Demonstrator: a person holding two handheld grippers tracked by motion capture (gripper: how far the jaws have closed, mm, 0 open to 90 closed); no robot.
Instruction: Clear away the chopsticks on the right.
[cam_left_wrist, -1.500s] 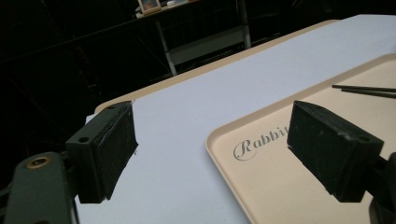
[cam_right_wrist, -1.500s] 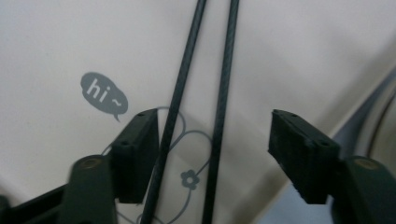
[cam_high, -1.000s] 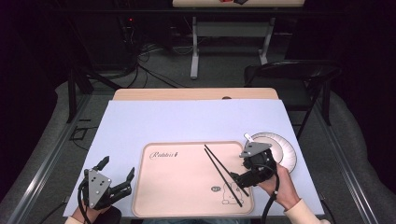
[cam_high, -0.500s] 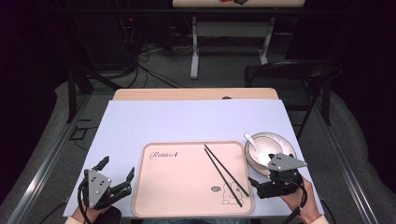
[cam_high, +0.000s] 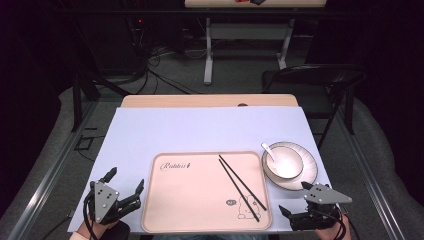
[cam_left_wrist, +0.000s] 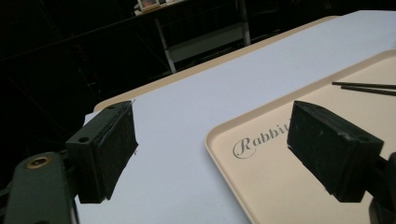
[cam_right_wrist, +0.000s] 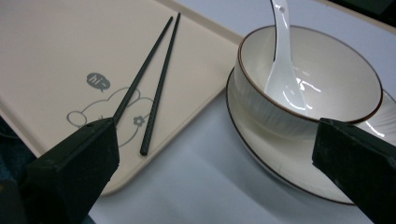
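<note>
Right claw (cam_high: 295, 216) withdrawn; white bowl (cam_high: 283, 162), spoon (cam_high: 268, 150) inside.

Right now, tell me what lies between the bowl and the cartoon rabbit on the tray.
The chopsticks, lying on the tray between bowl and rabbit print, plain in the right gripper view.

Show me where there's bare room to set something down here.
Free: the tray's left and middle, left of the chopsticks; the sheet behind the tray up to the table's far edge. Crowded: the right side, where bowl with spoon sits on the plate, right gripper just before it.
</note>
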